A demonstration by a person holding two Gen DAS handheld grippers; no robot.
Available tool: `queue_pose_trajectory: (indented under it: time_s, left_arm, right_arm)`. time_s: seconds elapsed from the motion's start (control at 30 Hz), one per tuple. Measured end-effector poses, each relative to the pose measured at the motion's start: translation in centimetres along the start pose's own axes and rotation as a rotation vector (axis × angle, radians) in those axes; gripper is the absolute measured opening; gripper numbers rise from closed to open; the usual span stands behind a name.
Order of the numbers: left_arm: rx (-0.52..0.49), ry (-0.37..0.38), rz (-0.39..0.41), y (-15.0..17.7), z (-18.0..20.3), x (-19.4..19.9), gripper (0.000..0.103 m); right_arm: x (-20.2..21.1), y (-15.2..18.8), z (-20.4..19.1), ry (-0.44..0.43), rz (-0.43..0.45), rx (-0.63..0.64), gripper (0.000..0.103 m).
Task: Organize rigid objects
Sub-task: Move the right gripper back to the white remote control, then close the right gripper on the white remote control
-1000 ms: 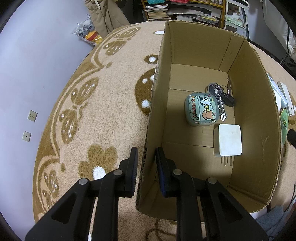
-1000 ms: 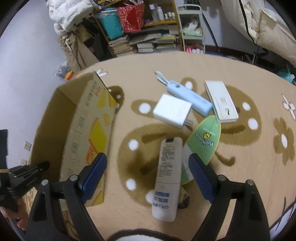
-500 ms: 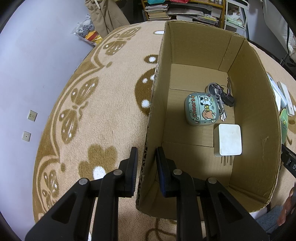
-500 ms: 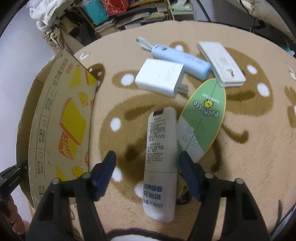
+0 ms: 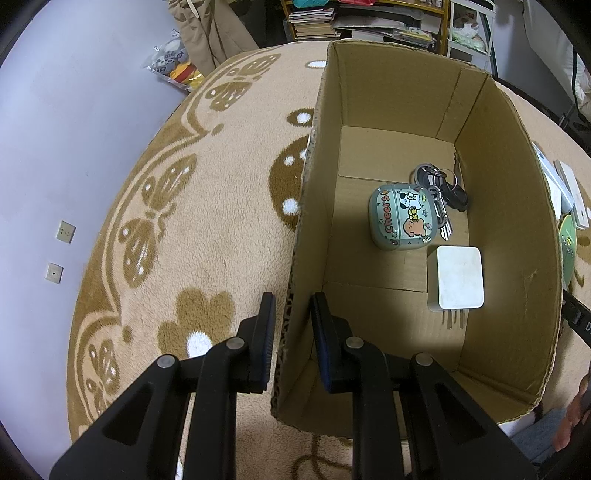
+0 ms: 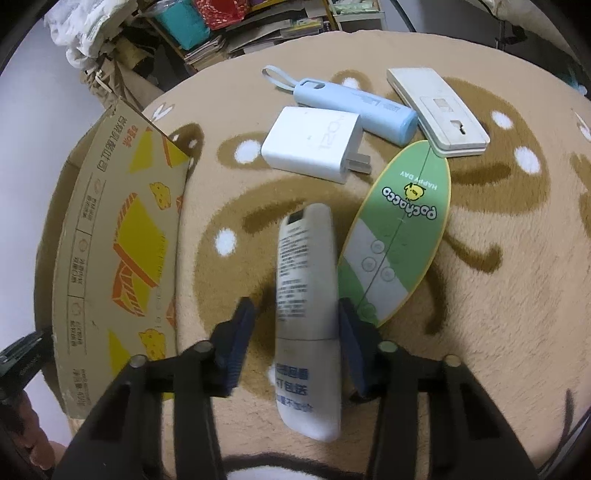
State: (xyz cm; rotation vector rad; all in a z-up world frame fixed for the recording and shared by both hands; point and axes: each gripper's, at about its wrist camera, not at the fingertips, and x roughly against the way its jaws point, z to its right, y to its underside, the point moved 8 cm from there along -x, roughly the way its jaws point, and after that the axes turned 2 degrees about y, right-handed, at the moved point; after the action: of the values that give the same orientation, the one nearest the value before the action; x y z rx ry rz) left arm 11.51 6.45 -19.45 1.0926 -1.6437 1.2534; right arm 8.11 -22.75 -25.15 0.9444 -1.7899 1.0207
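Note:
My left gripper (image 5: 291,306) is shut on the left wall of the open cardboard box (image 5: 314,206), one finger outside and one inside. On the box floor lie a green cartoon earbud case (image 5: 402,218), a bunch of keys (image 5: 441,192) and a white charger (image 5: 458,280). In the right wrist view my right gripper (image 6: 295,317) straddles a long white remote (image 6: 306,266) lying on the rug, and its jaws are closing. The right pad is at the remote's edge; a gap shows at the left pad.
Beyond the remote lie a green surfboard-shaped remote (image 6: 402,229), a white plug charger (image 6: 314,144), a blue power bank (image 6: 354,109) and a flat white device (image 6: 439,110). The box's printed outer wall (image 6: 118,251) stands to the left. Cluttered shelves (image 6: 221,29) border the rug's far side.
My right gripper has come down over the white remote and its jaws have narrowed around it. The left gripper and the box have stayed still.

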Motion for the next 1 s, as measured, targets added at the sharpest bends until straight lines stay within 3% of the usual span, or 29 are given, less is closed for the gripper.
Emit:
queue_pose_trajectory:
  time_s: [0.43,0.57,1.0]
  left_arm:
    - [0.0,0.001,0.0,0.0,0.0,0.0,0.02]
    - [0.0,0.0,0.0,0.0,-0.1,0.0,0.02]
    - [0.001,0.002,-0.001,0.0,-0.1,0.0,0.02]
  right_arm:
    - [-0.2,0.4,-1.4,-0.08,-0.019,-0.001,0.043]
    - [-0.9,0.9,-2.2,-0.03,-0.03,0.052,0.025]
    - [-1.4,1.2,-2.4,0.029,-0.019,0.083,0.022]
